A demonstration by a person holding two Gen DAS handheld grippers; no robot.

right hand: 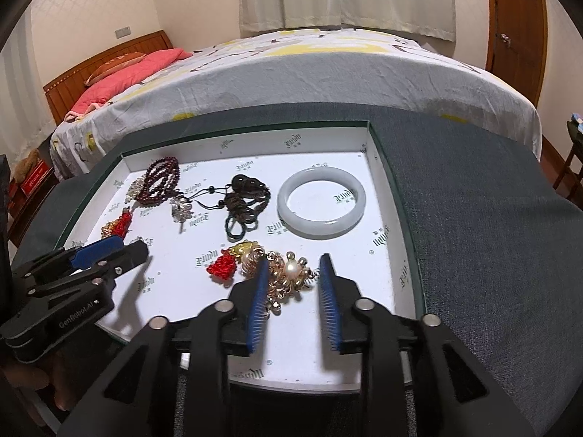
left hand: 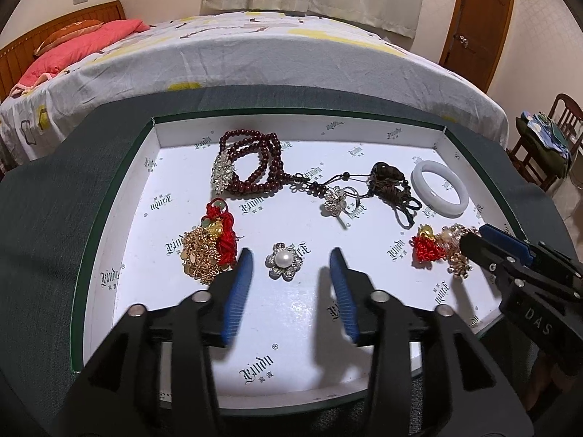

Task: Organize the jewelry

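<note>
Left wrist view: left gripper (left hand: 291,264) has its fingers spread wide, nothing pinched
Pearl flower brooch (left hand: 284,261): sits right between the left fingers, near their tips, flat on the white tray (left hand: 291,327)
Gold sequin charm with red tassel (left hand: 207,251): just outside the left finger, pretty much touching its tip
Right wrist view: right gripper (right hand: 293,266) is spread too, gripping nothing
Gold pearl brooch (right hand: 288,273): between the right fingers, up against the left-hand one
Red knot charm (right hand: 223,266): just left of those fingers
White bangle (right hand: 321,202): beyond the fingertips, well apart
Dark red bead strand (left hand: 255,160): far beyond the left fingers
Table (right hand: 492,218): dark cloth under the tray
</note>
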